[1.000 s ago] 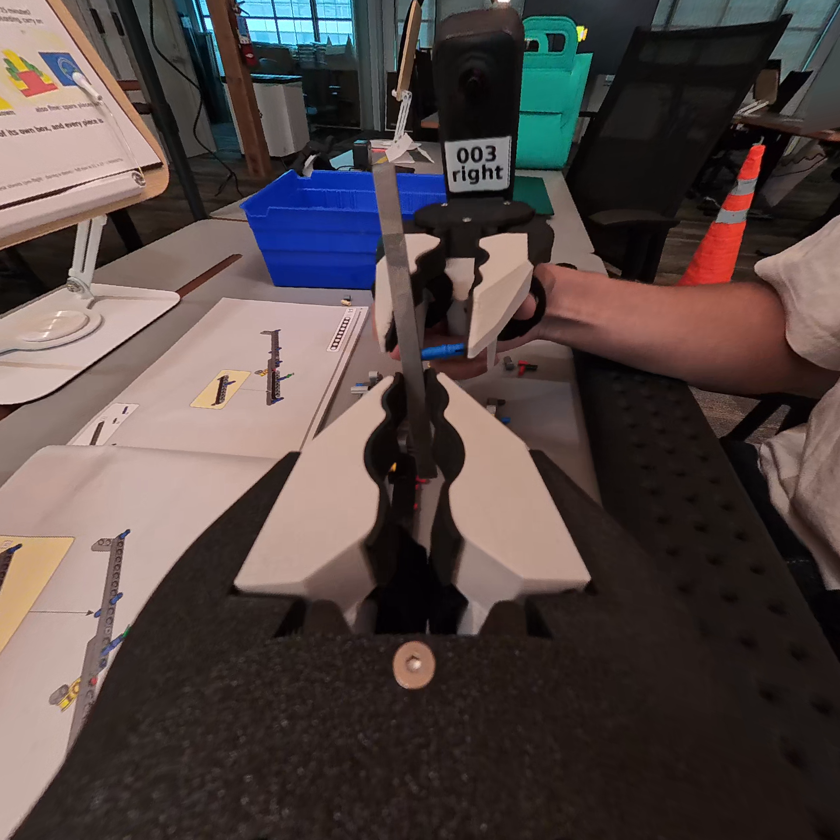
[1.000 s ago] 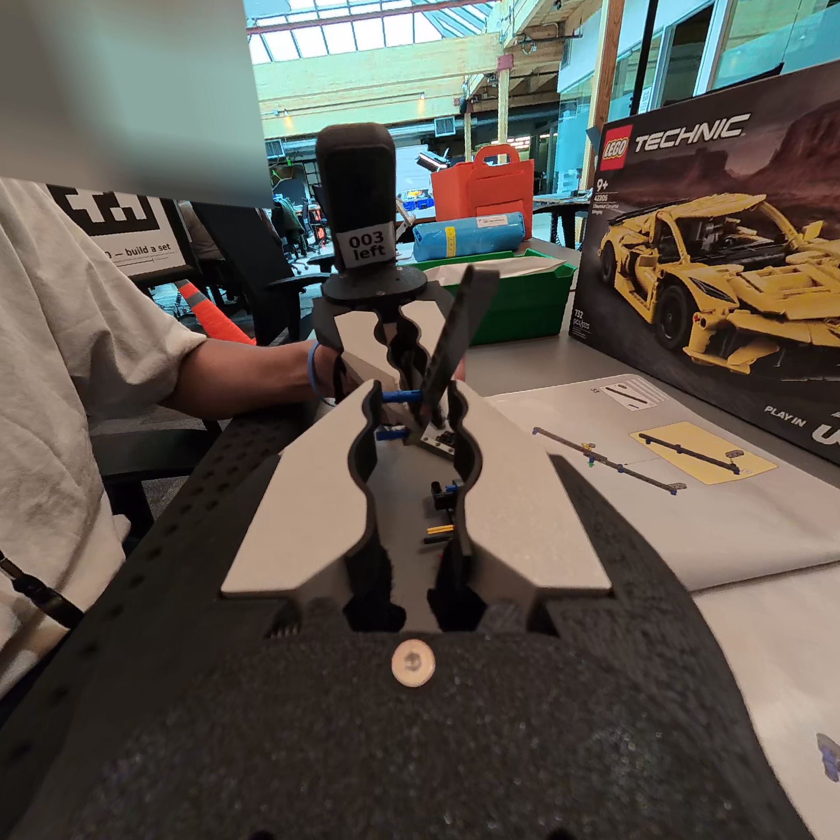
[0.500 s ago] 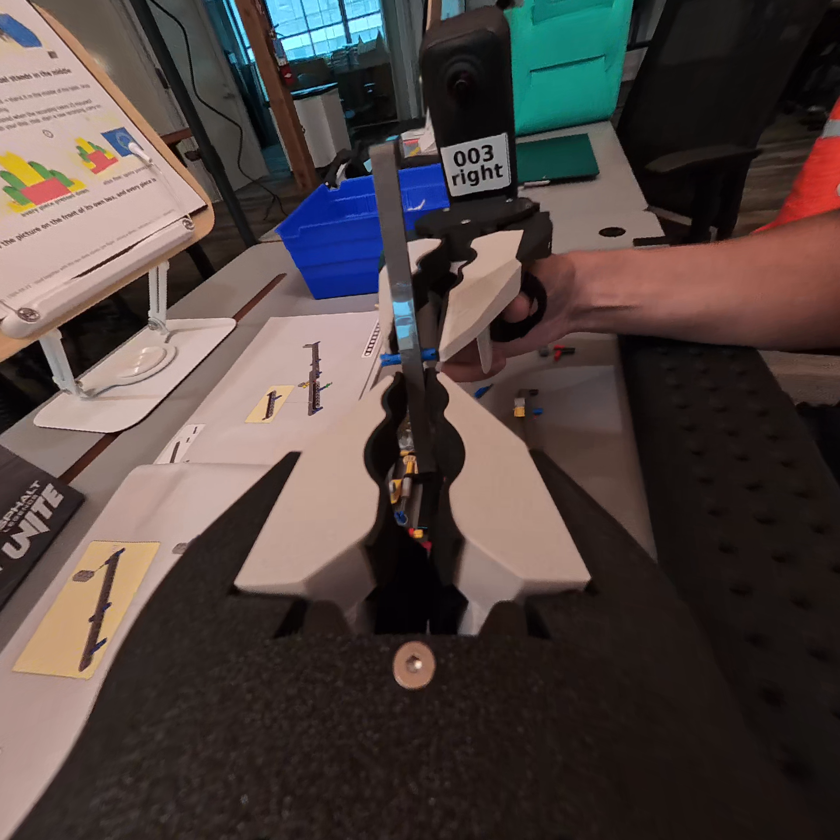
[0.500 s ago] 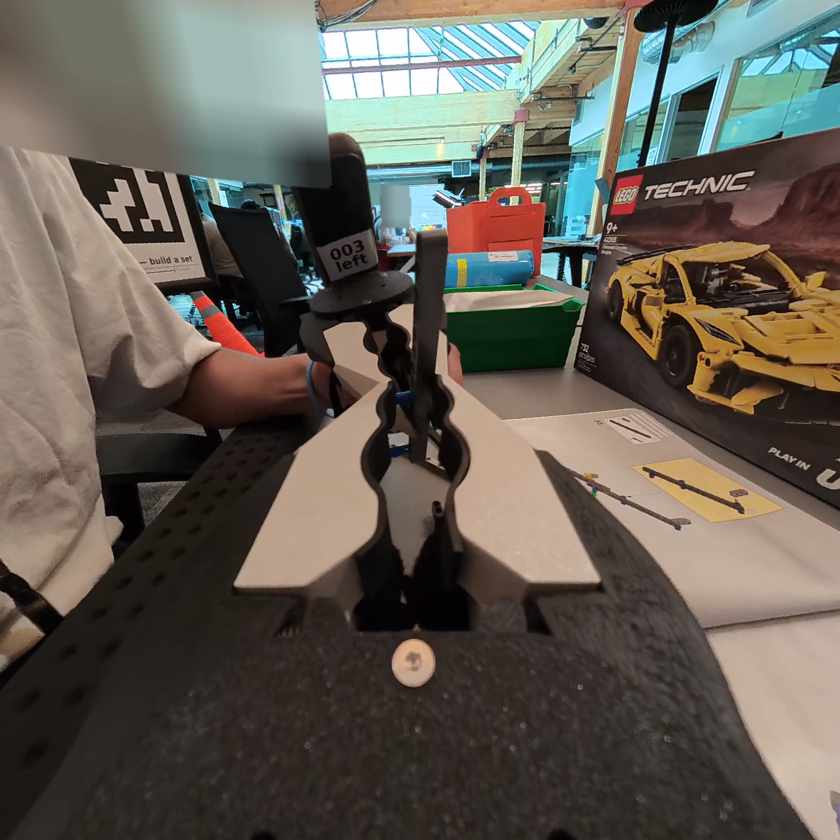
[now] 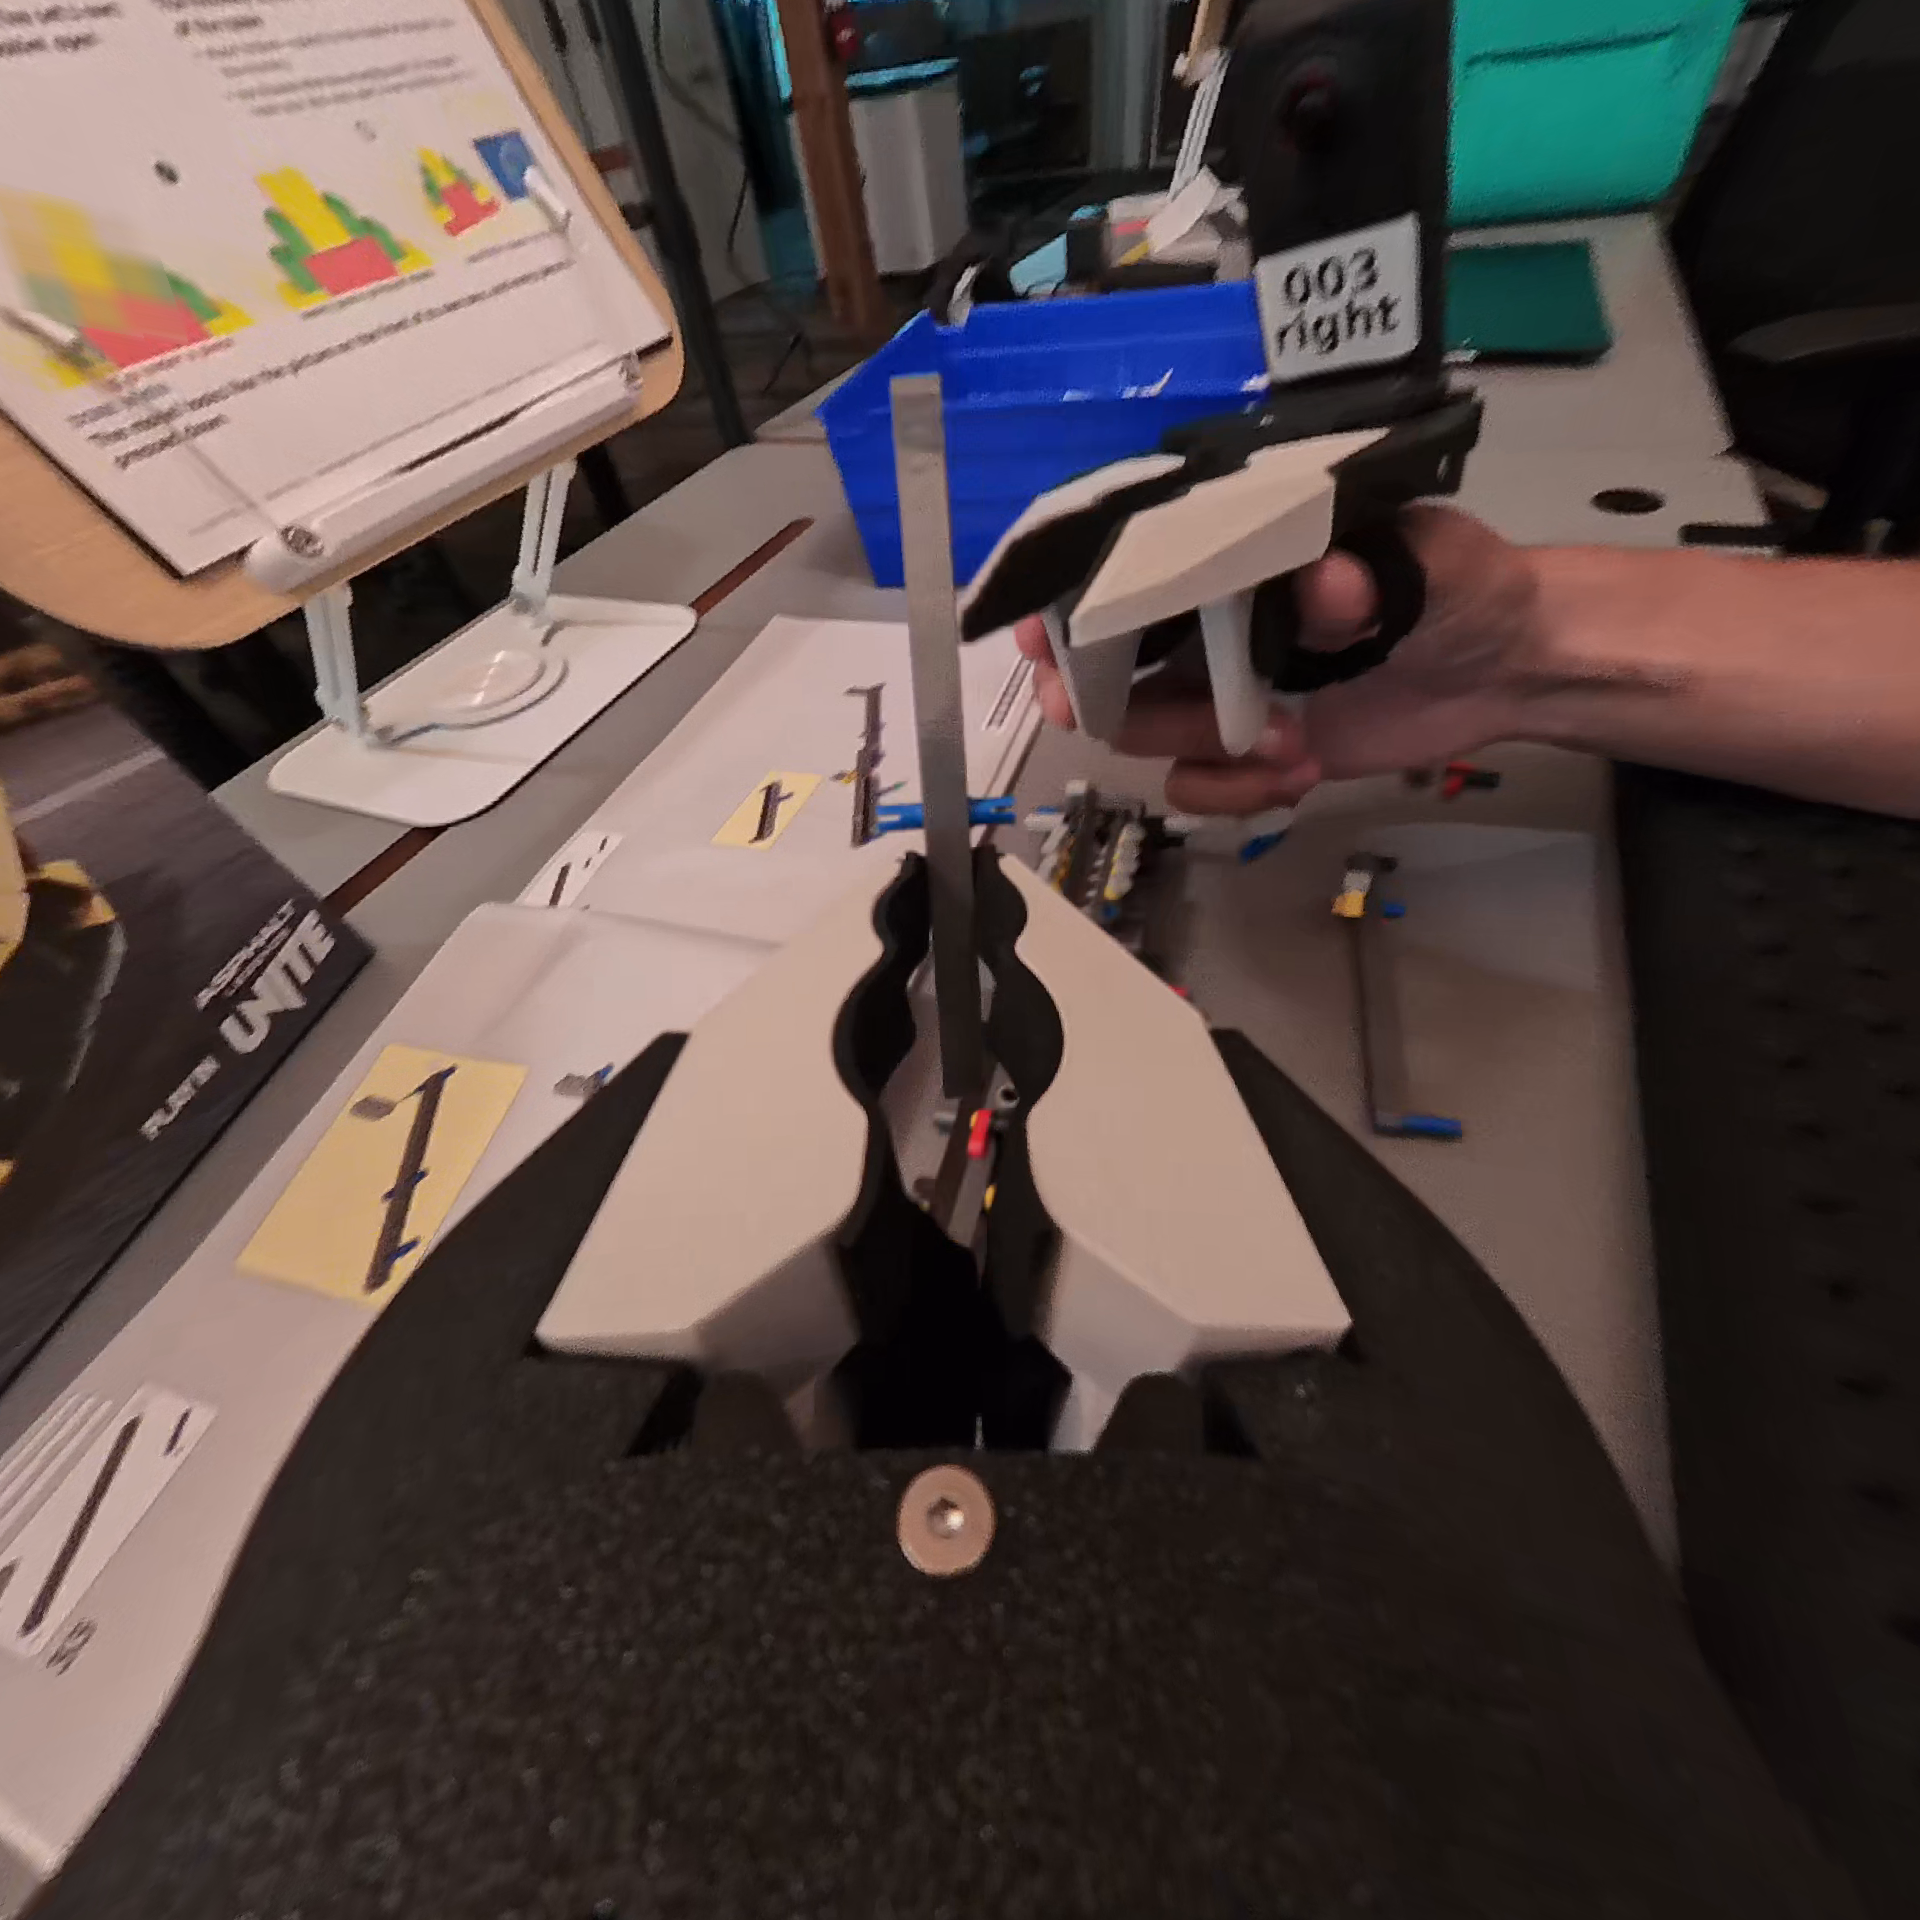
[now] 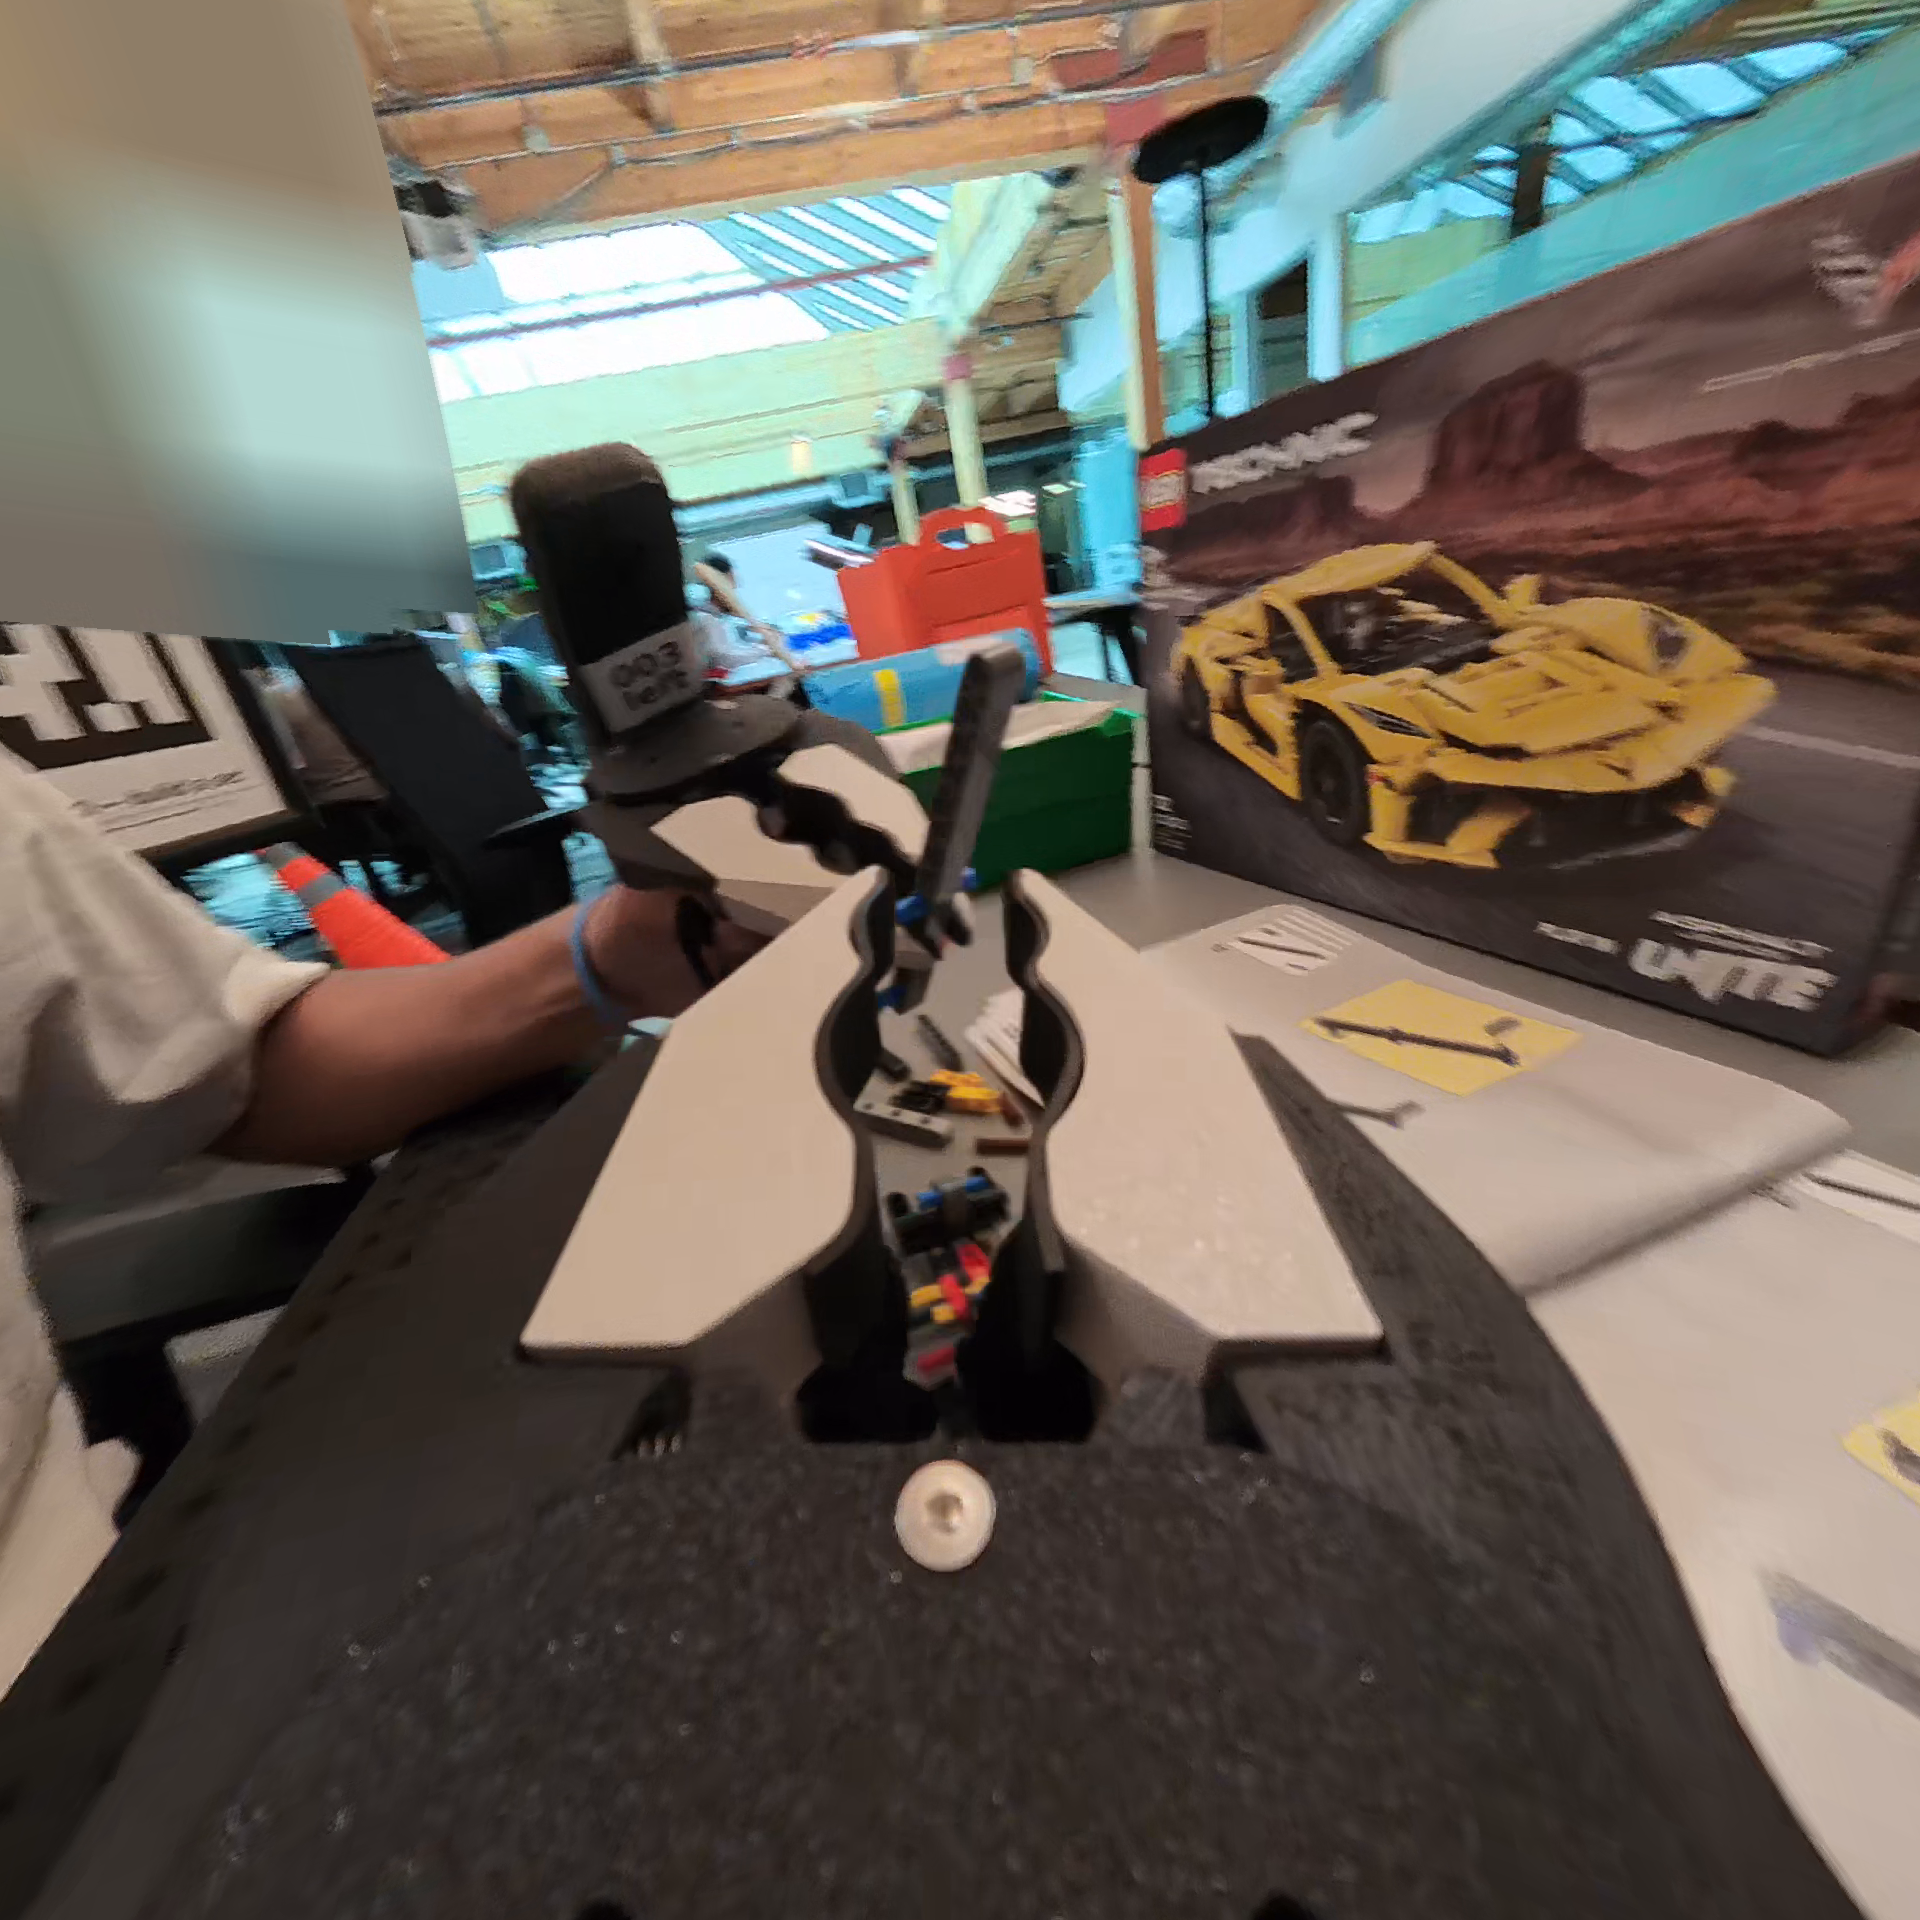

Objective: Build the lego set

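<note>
Left hand-held gripper (image 5: 948, 914) clamps a grey beam (image 5: 935, 665) upright, blue pin (image 5: 940, 812) through it above the tips. Right hand-held gripper (image 6: 940, 914) spread, holding nothing, just beside beam. Only right view shows set box (image 6: 1507, 707); only left shows blue bin (image 5: 1039, 416) on worktop (image 5: 1507, 935).

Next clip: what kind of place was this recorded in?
Probably a shared workshop or lab in a loft-style building, not a home. Signs: exposed timber ceiling with skylights, black mesh office chairs at grey work tables, and an orange traffic cone on the floor.
</note>
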`<state>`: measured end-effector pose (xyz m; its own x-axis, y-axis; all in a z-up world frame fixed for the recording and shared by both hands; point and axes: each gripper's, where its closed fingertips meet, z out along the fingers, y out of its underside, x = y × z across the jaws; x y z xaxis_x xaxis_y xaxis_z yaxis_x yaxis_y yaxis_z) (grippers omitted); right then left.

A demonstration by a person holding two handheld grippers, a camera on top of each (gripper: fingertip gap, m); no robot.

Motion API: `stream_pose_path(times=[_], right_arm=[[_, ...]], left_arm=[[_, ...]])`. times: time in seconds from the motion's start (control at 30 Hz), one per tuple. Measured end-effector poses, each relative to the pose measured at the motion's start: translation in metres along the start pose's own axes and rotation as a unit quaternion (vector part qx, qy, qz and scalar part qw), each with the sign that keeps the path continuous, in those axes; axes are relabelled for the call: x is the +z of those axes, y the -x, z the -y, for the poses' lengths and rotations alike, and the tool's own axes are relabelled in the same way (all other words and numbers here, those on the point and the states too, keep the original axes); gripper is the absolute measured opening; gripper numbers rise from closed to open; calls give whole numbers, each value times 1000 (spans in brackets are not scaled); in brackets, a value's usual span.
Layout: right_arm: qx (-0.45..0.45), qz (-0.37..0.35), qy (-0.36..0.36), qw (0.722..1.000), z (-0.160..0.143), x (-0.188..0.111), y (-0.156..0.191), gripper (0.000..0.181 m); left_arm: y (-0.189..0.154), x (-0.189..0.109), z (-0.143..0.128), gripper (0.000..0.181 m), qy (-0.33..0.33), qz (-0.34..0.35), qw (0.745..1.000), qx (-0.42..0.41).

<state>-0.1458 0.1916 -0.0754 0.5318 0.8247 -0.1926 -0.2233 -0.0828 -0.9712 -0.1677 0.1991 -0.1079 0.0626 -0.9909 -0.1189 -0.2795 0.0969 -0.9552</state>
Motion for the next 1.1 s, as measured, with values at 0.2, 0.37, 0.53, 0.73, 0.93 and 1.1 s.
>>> stream_pose_path(times=[0.2,0.37,0.53,0.73,0.93,1.1], right_arm=[[38,-50,39,997,-15,10,-13,35],[122,-54,64,989,-25,10,-18,12],[235,-39,46,970,-28,7,-21,9],[365,0,25,931,-29,5,-20,7],[240,-88,69,964,-36,-1,-35,16],[132,-148,85,976,-33,-5,-44,20]], left_arm=[[3,7,-24,7,68,15,997,33],[-5,12,-27,7,75,7,996,48],[0,9,-19,7,47,5,999,18],[1,7,-15,7,31,1,999,13],[33,-4,-31,8,62,33,997,-43],[80,-30,-72,7,115,61,970,-204]])
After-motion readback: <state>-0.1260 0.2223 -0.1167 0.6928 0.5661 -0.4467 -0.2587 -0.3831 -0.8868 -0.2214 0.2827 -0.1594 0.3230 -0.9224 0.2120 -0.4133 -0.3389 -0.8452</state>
